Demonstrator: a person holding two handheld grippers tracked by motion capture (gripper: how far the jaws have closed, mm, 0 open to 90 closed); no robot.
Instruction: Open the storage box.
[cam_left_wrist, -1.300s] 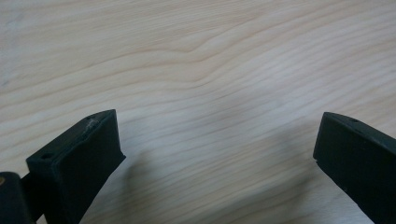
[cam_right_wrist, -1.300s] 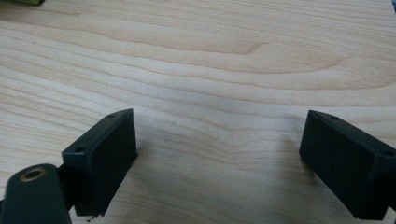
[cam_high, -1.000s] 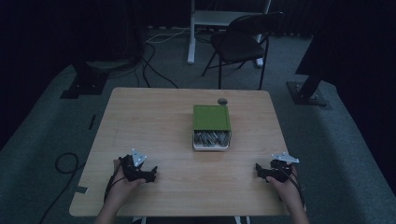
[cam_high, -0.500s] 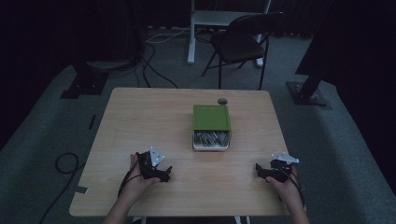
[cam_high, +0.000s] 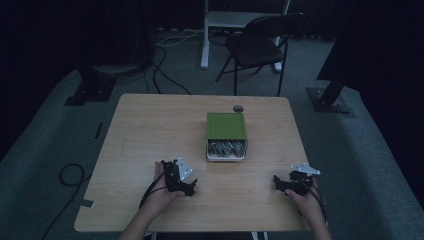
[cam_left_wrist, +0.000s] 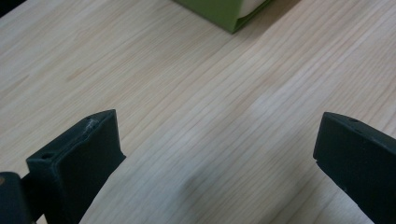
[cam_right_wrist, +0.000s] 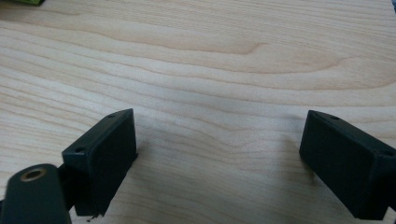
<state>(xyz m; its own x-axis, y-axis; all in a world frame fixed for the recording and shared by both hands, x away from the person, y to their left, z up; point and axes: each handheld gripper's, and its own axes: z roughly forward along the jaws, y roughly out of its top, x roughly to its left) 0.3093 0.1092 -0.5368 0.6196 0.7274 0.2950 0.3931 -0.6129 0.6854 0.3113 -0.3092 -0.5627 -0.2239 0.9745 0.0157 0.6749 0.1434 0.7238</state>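
— Since a second ago, left gripper (cam_high: 191, 186) has been sliding rightward along the near edge, toward the green box (cam_high: 226, 126); right gripper (cam_high: 276, 182) is staying put.

— Jaws?

— Both spread wide, gripping nothing, over bare table (cam_high: 150, 130). Box is sitting mid-table, its tray (cam_high: 226, 150) of metal pieces sticking out.

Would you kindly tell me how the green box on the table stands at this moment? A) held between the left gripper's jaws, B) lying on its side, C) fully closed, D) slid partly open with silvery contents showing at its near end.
D: in the high view the green box has its white tray drawn out toward the person, silvery contents exposed, and both grippers rest apart from it.
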